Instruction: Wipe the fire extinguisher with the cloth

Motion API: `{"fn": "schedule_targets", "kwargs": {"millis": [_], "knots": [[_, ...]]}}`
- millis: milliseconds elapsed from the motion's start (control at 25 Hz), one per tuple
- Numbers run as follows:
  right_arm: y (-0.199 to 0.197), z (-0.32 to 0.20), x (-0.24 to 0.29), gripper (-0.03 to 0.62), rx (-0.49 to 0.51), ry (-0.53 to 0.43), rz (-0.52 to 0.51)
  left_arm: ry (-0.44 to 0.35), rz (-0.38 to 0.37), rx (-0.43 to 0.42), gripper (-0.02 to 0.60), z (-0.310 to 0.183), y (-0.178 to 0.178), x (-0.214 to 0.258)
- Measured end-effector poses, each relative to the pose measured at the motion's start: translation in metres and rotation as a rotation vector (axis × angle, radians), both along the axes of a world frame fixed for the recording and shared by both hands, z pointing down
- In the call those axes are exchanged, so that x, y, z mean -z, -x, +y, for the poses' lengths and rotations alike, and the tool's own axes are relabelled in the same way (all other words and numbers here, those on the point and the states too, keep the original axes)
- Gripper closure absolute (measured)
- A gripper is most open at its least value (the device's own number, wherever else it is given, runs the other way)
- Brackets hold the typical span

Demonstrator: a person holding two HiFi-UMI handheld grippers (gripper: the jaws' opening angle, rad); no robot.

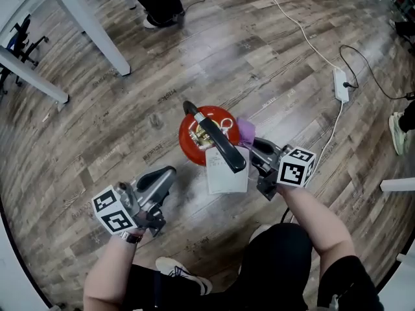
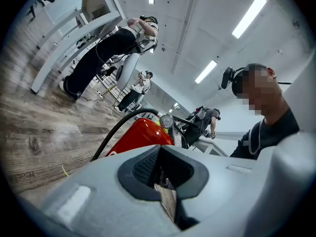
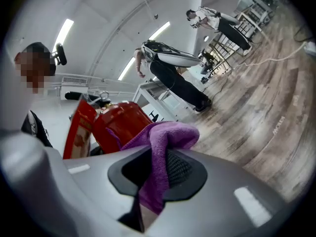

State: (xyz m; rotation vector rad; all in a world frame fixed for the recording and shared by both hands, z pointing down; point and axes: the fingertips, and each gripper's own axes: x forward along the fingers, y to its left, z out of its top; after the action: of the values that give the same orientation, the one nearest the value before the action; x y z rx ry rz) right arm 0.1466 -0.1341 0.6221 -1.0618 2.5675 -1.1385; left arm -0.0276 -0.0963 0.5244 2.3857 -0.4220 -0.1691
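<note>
A red fire extinguisher (image 1: 193, 141) stands upright on the wood floor, seen from above with its black handle (image 1: 220, 142) and a white tag (image 1: 225, 173). My right gripper (image 1: 254, 149) is shut on a purple cloth (image 1: 246, 131), which sits against the extinguisher's right side. In the right gripper view the cloth (image 3: 165, 142) bulges out between the jaws, the red cylinder (image 3: 121, 125) just beyond. My left gripper (image 1: 167, 175) is shut and holds nothing, a little to the lower left of the extinguisher. The red body (image 2: 140, 137), hose and gauge (image 2: 166, 121) show ahead in the left gripper view.
White table legs (image 1: 97, 31) stand at the upper left. A white cable and power strip (image 1: 340, 84) lie on the floor at the right. A person's feet (image 1: 159, 19) are at the top. Other people stand further off in both gripper views.
</note>
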Motion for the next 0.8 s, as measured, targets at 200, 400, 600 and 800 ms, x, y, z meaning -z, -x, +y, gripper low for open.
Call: {"fn": "schedule_targets", "kwargs": {"millis": [200, 400, 600, 800], "knots": [[-0.001, 0.005, -0.096, 0.533, 0.026, 0.131, 0.022, 0.026, -0.043, 0.026, 0.581, 0.004, 0.008, -0.014], [0.002, 0.019, -0.198, 0.533, 0.056, 0.323, 0.104, 0.048, -0.09, 0.075, 0.581, 0.003, 0.017, -0.025], [0.005, 0.024, -0.238, 0.533, 0.027, 0.428, 0.065, 0.067, -0.114, 0.097, 0.581, 0.005, 0.019, -0.034], [0.006, 0.019, -0.208, 0.533, 0.046, 0.397, -0.001, 0.069, -0.105, 0.089, 0.581, 0.001, 0.014, -0.034]]}}
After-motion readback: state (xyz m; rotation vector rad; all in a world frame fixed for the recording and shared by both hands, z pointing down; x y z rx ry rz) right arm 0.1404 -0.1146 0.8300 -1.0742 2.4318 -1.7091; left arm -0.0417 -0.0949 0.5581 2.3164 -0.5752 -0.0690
